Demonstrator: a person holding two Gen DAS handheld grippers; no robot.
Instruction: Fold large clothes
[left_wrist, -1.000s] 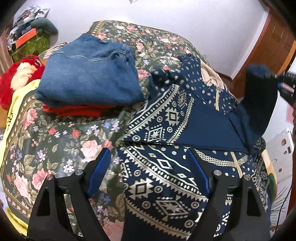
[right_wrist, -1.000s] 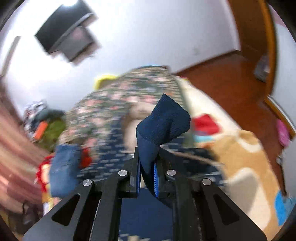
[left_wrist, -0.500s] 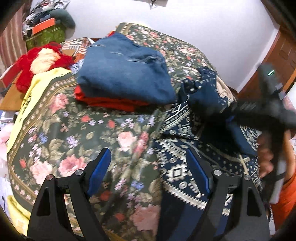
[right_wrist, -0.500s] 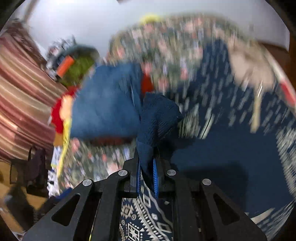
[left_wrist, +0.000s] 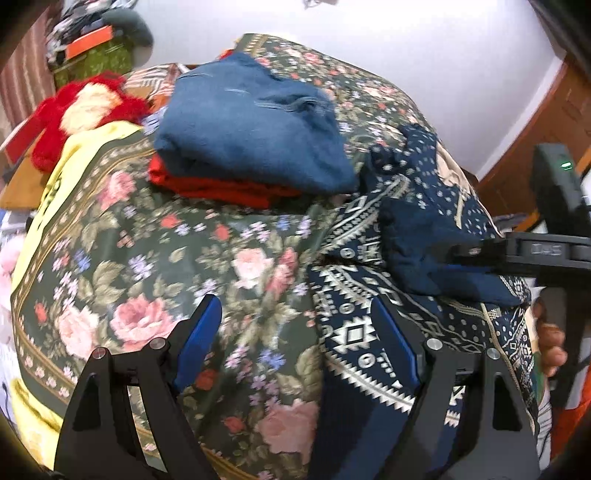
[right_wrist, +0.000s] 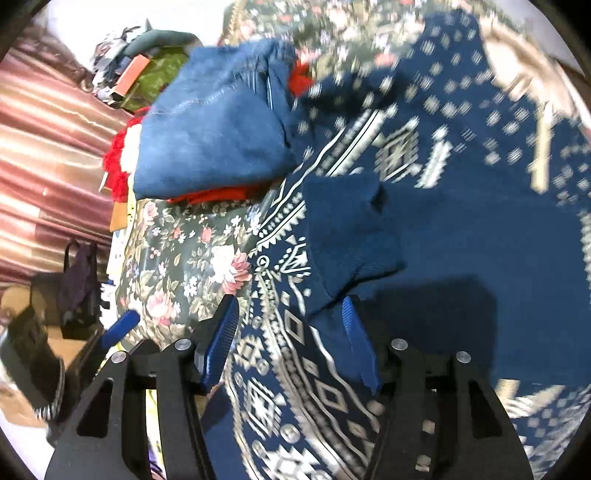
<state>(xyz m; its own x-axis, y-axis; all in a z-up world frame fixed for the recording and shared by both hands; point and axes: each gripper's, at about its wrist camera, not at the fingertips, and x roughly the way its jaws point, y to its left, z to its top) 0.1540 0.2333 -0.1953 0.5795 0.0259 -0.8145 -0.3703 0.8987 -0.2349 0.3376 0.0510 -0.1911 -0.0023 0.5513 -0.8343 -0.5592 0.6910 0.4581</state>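
Note:
A navy sweater with a white geometric pattern (left_wrist: 354, 332) lies spread on the floral bedspread (left_wrist: 166, 258). Its plain navy sleeve (right_wrist: 351, 236) is folded back across the sweater's body (right_wrist: 424, 147). My right gripper (right_wrist: 290, 325) hovers just over it, jaws opening. The sleeve's end lies between them, close to the right pad and no longer pinched. In the left wrist view this gripper (left_wrist: 461, 258) reaches in from the right above the sleeve (left_wrist: 417, 236), held by a person's hand (left_wrist: 550, 343). My left gripper (left_wrist: 295, 325) is open above the sweater's left edge, holding nothing.
Folded blue jeans (left_wrist: 251, 125) rest on a red garment (left_wrist: 221, 188) just beyond the sweater. A red and cream plush toy (left_wrist: 85, 107) and boxes sit at the far left. A striped curtain (right_wrist: 44, 147) hangs past the bed's left side.
The right gripper swung the sleeve down and leftward over the sweater, then parted its jaws and let the sleeve go. The left gripper shifted slightly and stayed open.

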